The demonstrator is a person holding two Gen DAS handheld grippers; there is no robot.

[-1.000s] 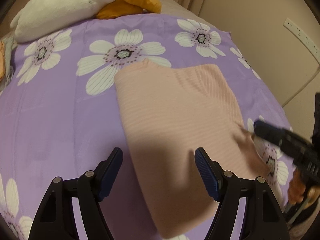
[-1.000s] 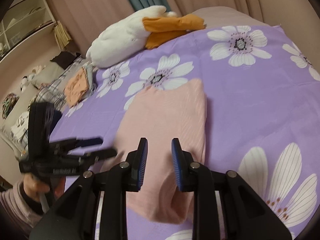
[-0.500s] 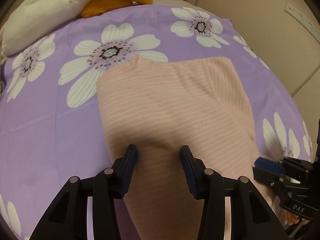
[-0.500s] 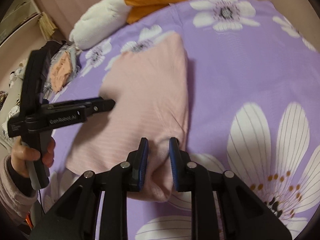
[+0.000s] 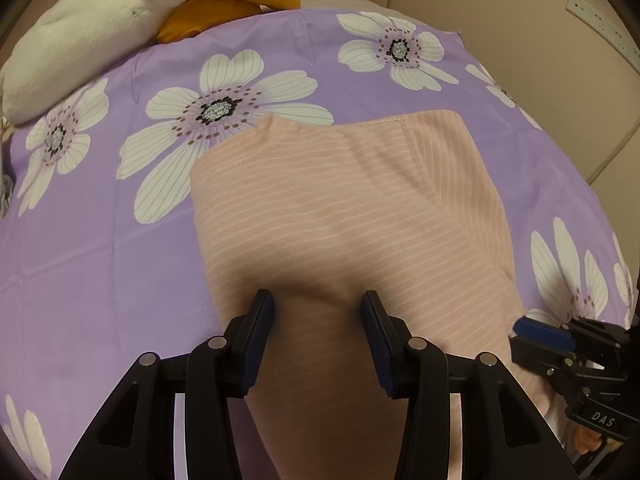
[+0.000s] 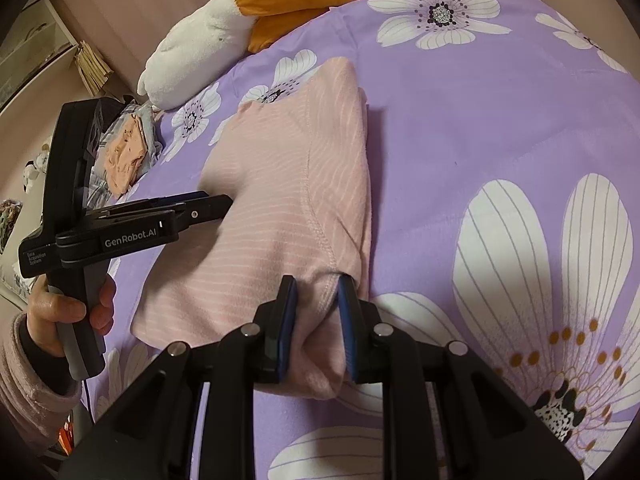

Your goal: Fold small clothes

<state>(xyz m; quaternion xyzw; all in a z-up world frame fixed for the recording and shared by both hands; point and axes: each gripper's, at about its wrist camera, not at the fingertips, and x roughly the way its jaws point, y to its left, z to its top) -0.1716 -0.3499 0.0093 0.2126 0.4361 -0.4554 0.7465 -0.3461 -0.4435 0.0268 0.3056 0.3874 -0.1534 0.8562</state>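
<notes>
A pink striped garment (image 5: 348,216), partly folded, lies on a purple bedspread (image 5: 100,264) printed with large white flowers. The left gripper (image 5: 318,308) points steeply down at the near part of the garment; its jaws have just been closing and now stand half apart with a raised hump of the fabric between them, though whether the pads press on the cloth cannot be told. The right gripper (image 6: 317,292) is closed on a bunched corner of the garment at its near right edge, the cloth squeezed between the blue pads (image 6: 289,320). In the right wrist view, a hand (image 6: 70,308) in a pink fleece sleeve (image 6: 28,392) holds the handle of the left gripper. A white and orange plush toy (image 5: 120,20) rests at the far edge of the bedspread, and a pile of other clothes (image 6: 128,152) lies beyond its left edge.
</notes>
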